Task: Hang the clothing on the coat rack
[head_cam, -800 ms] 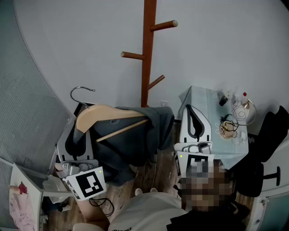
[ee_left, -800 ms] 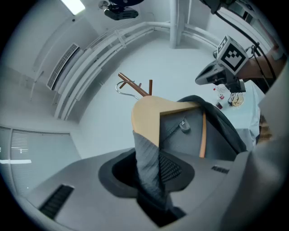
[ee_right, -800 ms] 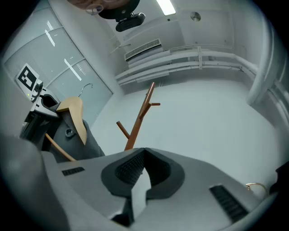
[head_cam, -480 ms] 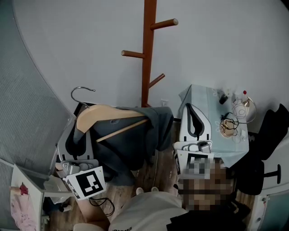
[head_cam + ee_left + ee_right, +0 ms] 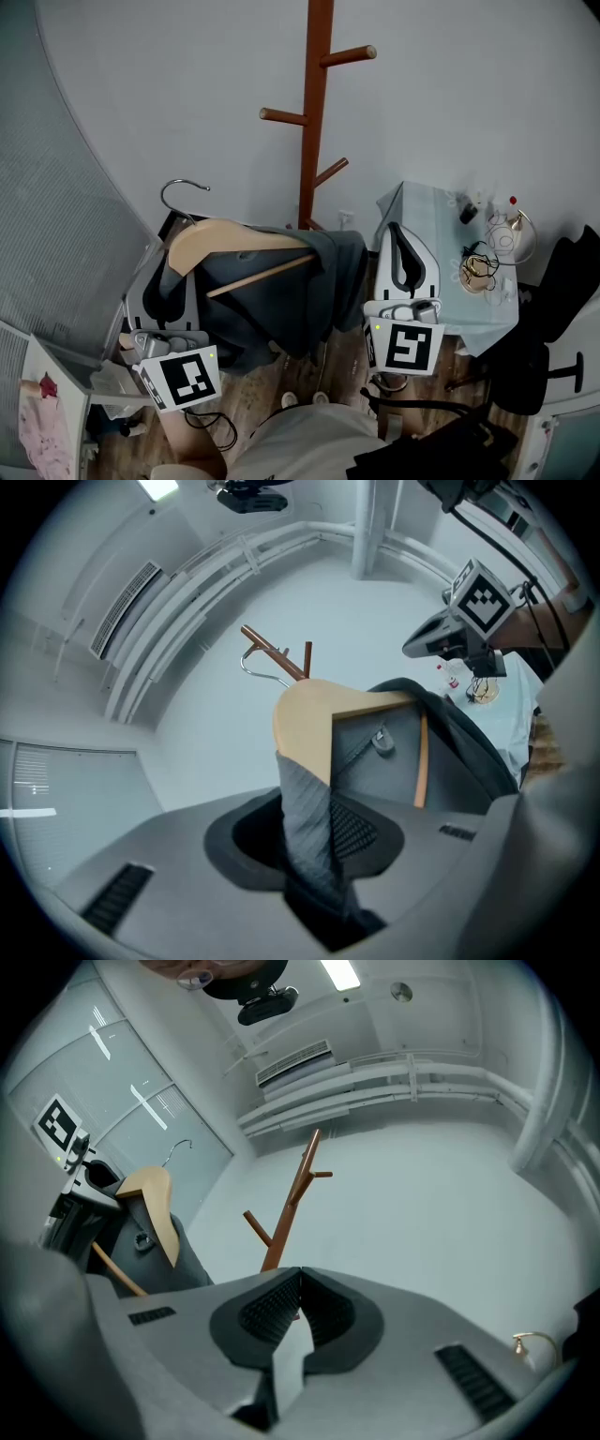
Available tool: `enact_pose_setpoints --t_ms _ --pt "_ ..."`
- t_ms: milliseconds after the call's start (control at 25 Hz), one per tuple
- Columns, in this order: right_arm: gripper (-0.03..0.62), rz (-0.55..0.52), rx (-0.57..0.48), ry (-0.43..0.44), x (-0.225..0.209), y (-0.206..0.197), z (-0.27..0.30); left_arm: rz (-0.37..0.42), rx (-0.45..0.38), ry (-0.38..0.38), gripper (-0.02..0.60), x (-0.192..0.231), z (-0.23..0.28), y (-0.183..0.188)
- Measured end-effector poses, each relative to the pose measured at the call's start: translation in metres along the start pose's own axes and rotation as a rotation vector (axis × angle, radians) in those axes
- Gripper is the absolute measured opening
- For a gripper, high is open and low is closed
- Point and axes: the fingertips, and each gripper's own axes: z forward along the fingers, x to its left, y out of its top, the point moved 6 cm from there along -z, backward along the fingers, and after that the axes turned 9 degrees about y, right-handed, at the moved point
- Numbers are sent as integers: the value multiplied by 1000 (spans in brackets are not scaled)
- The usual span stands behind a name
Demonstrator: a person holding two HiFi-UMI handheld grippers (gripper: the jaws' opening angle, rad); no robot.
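- The left tool (image 5: 314, 827) is clamped on a fold of the dark grey garment (image 5: 281, 300), which drapes a pale wooden hanger (image 5: 234, 239) well apart from the reddish-brown wooden coat rack (image 5: 314, 112).
- The right tool (image 5: 298, 1312) has its jaws together and holds nothing.
- Probably best to grip firmly and lift the hanger's metal hook (image 5: 183, 187) over a peg (image 5: 286, 117).

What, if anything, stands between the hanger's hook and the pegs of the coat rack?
Nothing visible does: only bare wall lies between the hanger's hook and the coat rack pegs. The left gripper is shut on the grey garment; the right gripper, shut and empty, is off to the side.
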Motion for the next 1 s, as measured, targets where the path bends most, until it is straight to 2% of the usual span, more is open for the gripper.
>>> enact_pose_setpoints --t_ms 240,440,680,1000 --pt "20 -15 -1 40 0 0 6 -1 -23 -35 118 -3 9 5" --pt "20 7 -85 65 -8 8 16 -3 -15 -64 118 -6 24 13" --pt "20 2 -114 99 -20 8 22 5 -10 -73 118 -9 41 24" --pt "21 12 -95 91 -18 5 22 -3 -15 -97 118 -2 51 31"
